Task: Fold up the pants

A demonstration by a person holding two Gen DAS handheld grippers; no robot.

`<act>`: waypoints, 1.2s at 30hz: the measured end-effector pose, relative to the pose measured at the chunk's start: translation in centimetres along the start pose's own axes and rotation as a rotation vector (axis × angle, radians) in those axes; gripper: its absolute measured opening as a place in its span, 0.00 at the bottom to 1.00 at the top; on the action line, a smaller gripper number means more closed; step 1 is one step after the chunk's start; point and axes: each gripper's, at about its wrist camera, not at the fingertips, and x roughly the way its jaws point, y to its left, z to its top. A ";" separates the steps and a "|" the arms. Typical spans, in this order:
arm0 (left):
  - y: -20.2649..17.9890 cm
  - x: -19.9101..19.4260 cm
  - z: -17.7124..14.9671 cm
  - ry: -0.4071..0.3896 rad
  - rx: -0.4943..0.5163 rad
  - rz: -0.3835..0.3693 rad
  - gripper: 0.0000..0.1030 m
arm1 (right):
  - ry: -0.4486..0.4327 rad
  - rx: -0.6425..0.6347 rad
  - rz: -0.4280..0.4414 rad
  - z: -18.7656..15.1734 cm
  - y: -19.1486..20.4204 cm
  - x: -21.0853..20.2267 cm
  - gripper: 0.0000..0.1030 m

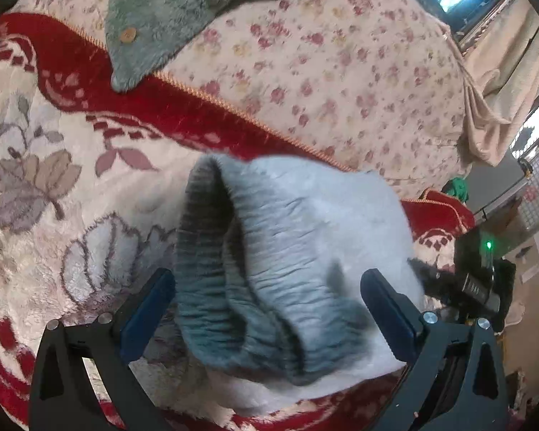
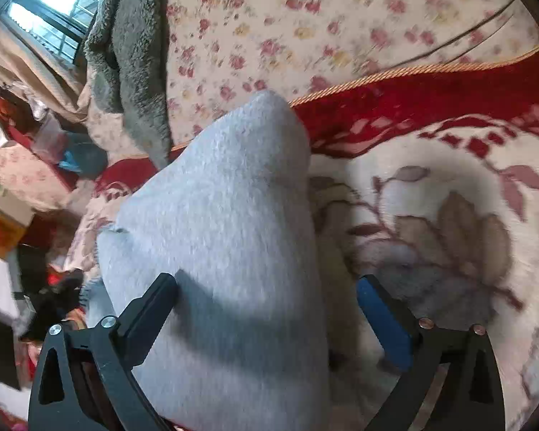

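Left gripper (image 1: 267, 305): two black plastic arms, angular, each with a triangular cut-out near the base. Silver round screw heads at the joints, two per side. Blue flat pads line the inner faces of both fingers (image 1: 388, 318).

Right gripper (image 2: 267, 309): same black frame, same triangular cut-outs. Screw heads on its left arm are silver; those on its right arm look copper-toned. The right finger shows a blue pad (image 2: 384, 327); the left finger shows only its black outer face in the right wrist view.

In the left wrist view, far right: a dark boxy unit (image 1: 481, 273) with a small green light, edges blurred; what it belongs to cannot be told.
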 end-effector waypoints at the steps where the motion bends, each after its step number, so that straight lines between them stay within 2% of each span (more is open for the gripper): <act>1: 0.4 0.5 -0.1 0.021 -0.010 -0.016 1.00 | 0.019 0.015 0.025 0.3 -0.5 0.5 1.00; 7: 2.1 2.9 -0.5 0.058 -0.093 -0.121 1.00 | 0.097 0.087 0.161 0.9 -2.4 2.7 1.00; 11: 2.2 3.8 -1.1 0.008 -0.112 -0.120 1.00 | 0.123 0.072 0.182 0.9 -2.5 3.2 1.00; 15: 2.8 4.3 -1.6 -0.008 -0.138 -0.139 1.00 | 0.145 0.041 0.184 1.0 -1.8 3.9 0.99; 16: 2.7 4.5 -1.7 0.001 -0.135 -0.137 1.00 | 0.142 0.032 0.183 1.0 -1.5 4.0 0.97; 17: 2.6 4.6 -1.6 0.008 -0.129 -0.132 1.00 | 0.133 0.020 0.205 0.8 -1.1 4.0 0.87; 20: 1.9 4.5 -1.5 0.016 -0.099 -0.109 0.97 | 0.102 -0.013 0.173 0.5 -0.1 3.6 0.82; 22: 1.1 4.1 -1.3 0.017 -0.071 -0.094 0.84 | 0.091 -0.012 0.164 0.4 0.2 3.3 0.78; 25: 0.0 3.5 -0.5 0.024 -0.055 -0.087 0.75 | 0.063 -0.025 0.157 0.3 1.0 2.1 0.72; 27: -0.9 3.1 -0.2 0.026 -0.040 -0.096 0.73 | 0.052 -0.031 0.153 0.2 1.5 1.2 0.70; 31: -4.1 2.5 0.4 0.017 0.002 -0.138 0.73 | 0.009 -0.011 0.159 0.2 0.9 -1.8 0.70; 36: -9.7 3.0 0.7 0.016 0.065 -0.200 0.73 | -0.075 -0.002 0.126 0.1 -0.9 -8.1 0.70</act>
